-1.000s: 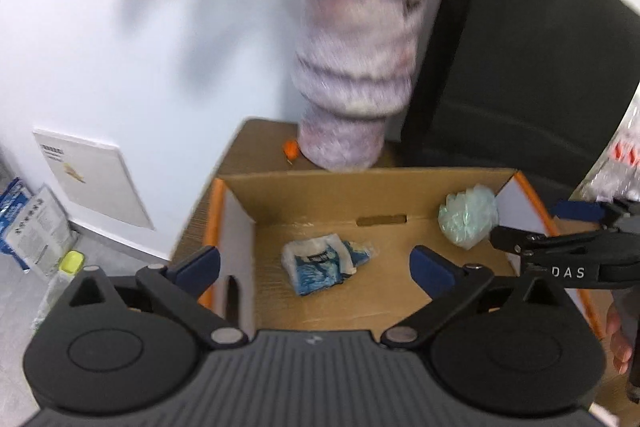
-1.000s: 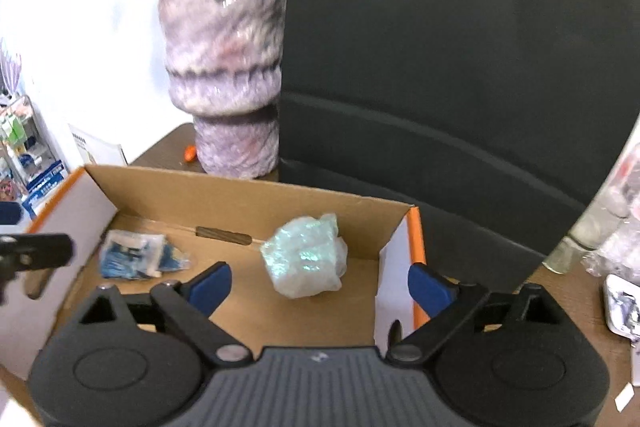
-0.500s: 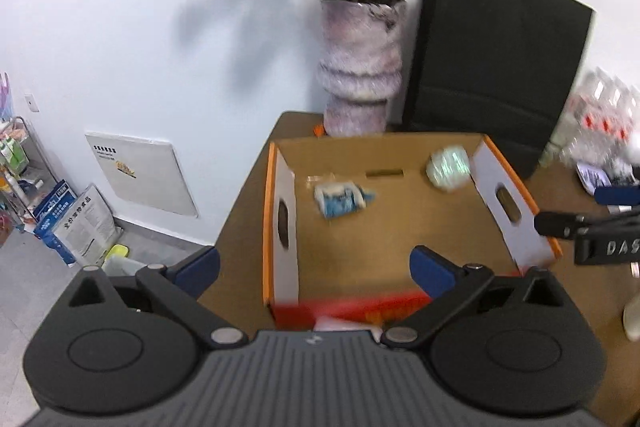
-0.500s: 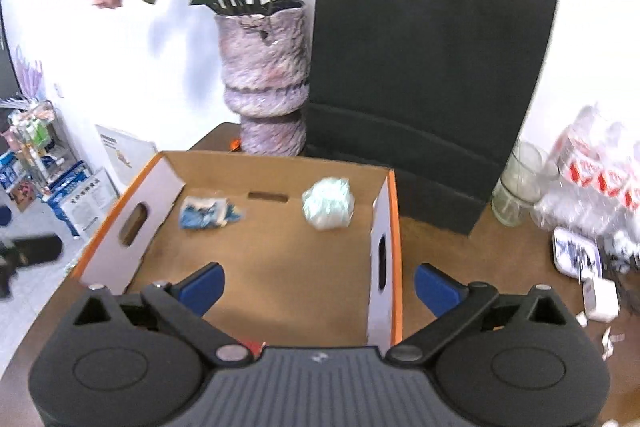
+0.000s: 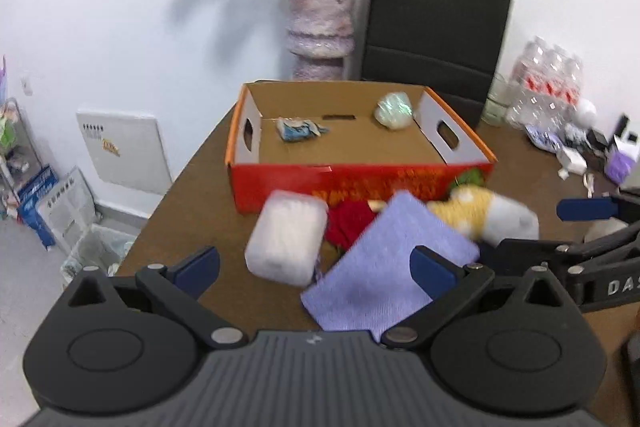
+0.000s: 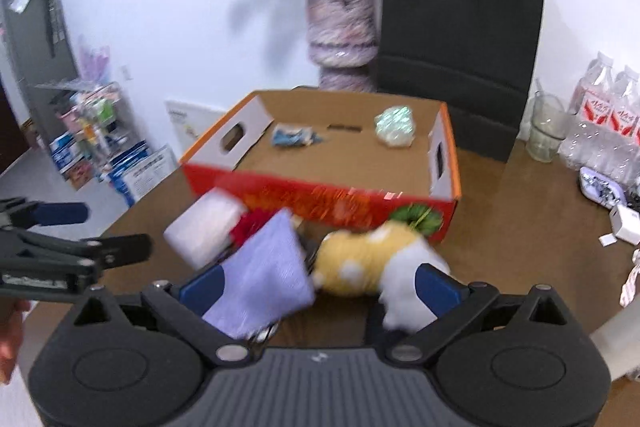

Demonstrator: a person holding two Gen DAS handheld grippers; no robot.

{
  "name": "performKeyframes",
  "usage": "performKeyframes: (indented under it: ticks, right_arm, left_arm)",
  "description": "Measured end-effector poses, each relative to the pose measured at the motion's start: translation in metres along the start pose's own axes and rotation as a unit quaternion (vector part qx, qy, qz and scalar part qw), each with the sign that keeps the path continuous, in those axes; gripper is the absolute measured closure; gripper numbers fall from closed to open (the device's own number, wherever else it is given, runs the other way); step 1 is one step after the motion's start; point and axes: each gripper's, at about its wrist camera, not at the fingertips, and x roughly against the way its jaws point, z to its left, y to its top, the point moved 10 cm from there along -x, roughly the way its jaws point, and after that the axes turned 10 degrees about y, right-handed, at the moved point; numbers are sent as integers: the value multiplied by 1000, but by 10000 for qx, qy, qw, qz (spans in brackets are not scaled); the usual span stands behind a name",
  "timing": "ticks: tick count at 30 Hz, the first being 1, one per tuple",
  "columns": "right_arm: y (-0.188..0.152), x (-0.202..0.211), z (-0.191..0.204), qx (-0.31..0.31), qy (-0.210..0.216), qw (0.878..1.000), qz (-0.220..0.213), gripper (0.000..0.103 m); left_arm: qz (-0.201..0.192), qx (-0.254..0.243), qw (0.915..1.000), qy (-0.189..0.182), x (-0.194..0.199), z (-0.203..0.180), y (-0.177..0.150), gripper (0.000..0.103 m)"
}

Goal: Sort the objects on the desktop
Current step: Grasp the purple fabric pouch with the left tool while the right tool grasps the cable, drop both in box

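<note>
Cardboard box (image 5: 348, 147) part-filled in the middle of both views, a loose pile waiting at its near red wall.

Lavender cloth (image 5: 384, 279), a white wrapped pack (image 5: 286, 241), a red soft item (image 5: 350, 225) and a yellow-and-white plush toy (image 6: 368, 259) lie bunched together on the brown counter (image 5: 192, 211), touching or just beside the box front, probably gathered there for short lifts over the wall. Inside the box, against its far wall, sit only a blue-and-white packet (image 5: 298, 129) toward the left and a pale green crumpled bundle (image 5: 394, 111) toward the right; the rest of the floor is bare. The left hand-held gripper (image 5: 316, 261) hangs over the pack and cloth, jaws spread wide, holding nothing. The right hand-held gripper (image 6: 320, 285) is likewise spread and empty, straddling cloth and plush at lower centre.
</note>
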Motion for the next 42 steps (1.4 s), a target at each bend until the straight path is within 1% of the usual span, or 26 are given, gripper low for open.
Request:
performKeyframes:
  ticks: [4,7,10,12,14,16,18,19,20,22,23,25,26,27,28,30,31,32,33,34,36,37,39,41,42]
  right_arm:
    - [-29,5,2,-132,213,9996,-106,1]
    - [-51,6,-4,-166,309,9988,-332,1]
    - [-71,2,-21,-434,161,9968,-655,1]
    - [-82,-2,-34,-676,114,9948,-753,1]
    - [-91,-4,-46,-888,-18,9922,-875,1]
    - [-95,-3,-56,-990,-148,9895,-1044,1]
    - [-97,-1,-61,-931,-195,9883,-1192,1]
    - [-95,1,-65,-928,-295,9867,-1304,1]
    - [-94,2,-69,-933,-365,9855,-1371,1]
    - [-91,4,-75,-935,-362,9837,-1490,1]
    - [-89,5,-78,-980,-343,9820,-1578,1]
    - [-88,7,-85,-1092,-282,9791,-1691,1]
    - [-87,6,-89,-1150,-270,9781,-1712,1]
    - [-87,4,-92,-1193,-257,9777,-1707,1]
    - [-86,1,-95,-1247,-246,9774,-1687,2]
    - [-85,-6,-98,-1334,-197,9773,-1635,5]
    - [-84,-9,-98,-1344,-124,9774,-1626,10]
    - [-83,-13,-98,-1361,-65,9779,-1583,11]
    - [-83,-16,-97,-1384,-7,9786,-1522,13]
    - [-82,-20,-96,-1407,28,9791,-1469,19]
    - [-81,-27,-90,-1288,73,9818,-1390,29]
    - [-81,-30,-87,-1146,12,9840,-1366,34]
    - [-82,-32,-83,-882,-224,9866,-1353,35]
    - [-82,-25,-78,-806,-283,9866,-1389,35]
    - [-80,-18,-74,-730,-322,9856,-1488,35]
  left_arm:
    - [-175,-341,9993,58,-1,-6,-27,0]
    - [-219,-560,9982,-43,-5,-14,-40,0]
    - [-290,-870,9957,-121,-18,-27,-45,0]
    - [-432,-962,9944,-101,-27,-37,-43,0]
    - [-462,-1117,9926,-140,-38,-48,-44,0]
    - [-409,-1278,9908,-200,-48,-62,-45,0]
    - [-499,-1371,9891,-178,-57,-71,-44,0]
    - [-526,-1425,9882,-176,-62,-75,-43,0]
    - [-511,-1445,9880,-187,-67,-78,-43,0]
    - [-428,-1392,9888,-318,-74,-81,-43,2]
    - [-392,-1326,9895,-414,-76,-81,-43,6]
    - [-314,-1296,9890,-643,-76,-83,-45,32]
    - [-298,-1284,9885,-745,-75,-83,-46,35]
    - [-367,-1306,9881,-730,-72,-82,-46,38]
    - [-460,-1388,9868,-691,-70,-83,-46,44]
    - [-656,-1640,9824,-608,-63,-85,-48,52]
    - [-696,-1667,9818,-579,-60,-85,-49,56]
    - [-730,-1666,9816,-576,-58,-84,-48,60]
    - [-743,-1598,9823,-641,-55,-82,-47,73]
    - [-688,-1478,9839,-730,-53,-80,-46,80]
    - [-571,-1253,9874,-779,-53,-73,-44,82]
    - [-549,-1159,9885,-804,-52,-70,-42,83]
    - [-476,-923,9913,-803,-50,-60,-39,86]
    - [-408,-622,9930,-922,-43,-48,-35,92]
    - [-434,-429,9927,-1039,-35,-41,-33,98]
